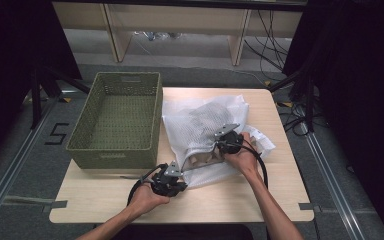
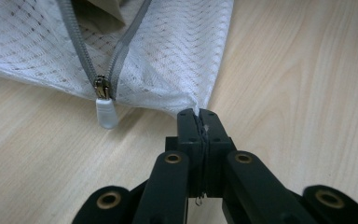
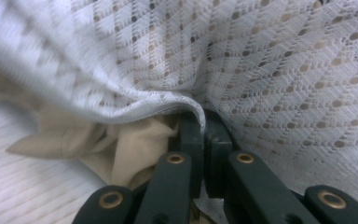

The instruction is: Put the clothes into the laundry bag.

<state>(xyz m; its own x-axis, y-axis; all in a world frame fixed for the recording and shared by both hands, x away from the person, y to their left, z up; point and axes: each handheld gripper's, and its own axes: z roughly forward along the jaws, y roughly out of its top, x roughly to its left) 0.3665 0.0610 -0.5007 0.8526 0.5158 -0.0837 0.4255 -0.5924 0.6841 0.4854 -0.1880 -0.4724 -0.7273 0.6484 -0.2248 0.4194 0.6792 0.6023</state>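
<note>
A white mesh laundry bag [image 1: 200, 131] lies on the wooden table [image 1: 260, 200] with beige cloth [image 3: 121, 144] inside it. Its grey zipper [image 2: 77, 42] stands partly undone, and the white pull tab [image 2: 106, 112] rests on the wood. My left gripper [image 2: 198, 113] is shut on the bag's near corner [image 2: 186, 100], low at the front of the table [image 1: 172, 181]. My right gripper [image 3: 204, 122] is shut on the mesh edge of the bag's opening [image 3: 168, 100], near the bag's right side [image 1: 228, 142].
An olive woven basket [image 1: 115, 117] stands at the table's left, close to the bag. Bare wood lies along the front edge and to the right of the bag. Shelving and cables stand beyond the table's far edge.
</note>
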